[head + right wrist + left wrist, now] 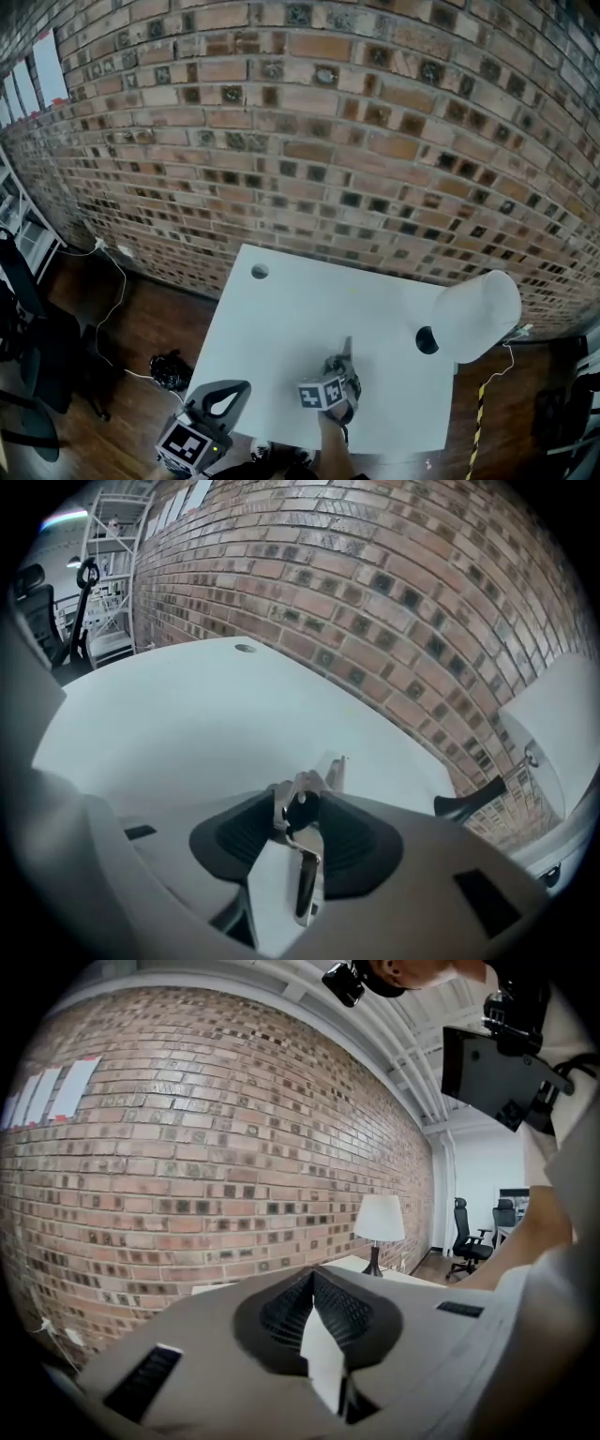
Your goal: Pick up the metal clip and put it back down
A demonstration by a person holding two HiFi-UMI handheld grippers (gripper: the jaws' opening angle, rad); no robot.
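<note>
The metal clip [347, 354] lies on the white table [300, 309] near its front edge. In the right gripper view the clip [306, 878] sits lengthwise between the two dark pads, its tip pointing away towards the wall. My right gripper [342, 367] is low over the table around the clip, its jaws wide apart and not pressing on it [298, 799]. My left gripper [225, 394] hangs off the table's front left corner. It [312, 1279] points at the brick wall with its fingertips together and nothing in them.
A white-shaded lamp [473, 314] on a dark base stands at the table's right edge. A round cable hole [260, 271] is at the far left corner. The brick wall runs behind the table. A dark chair [19, 328] and cables are on the wooden floor to the left.
</note>
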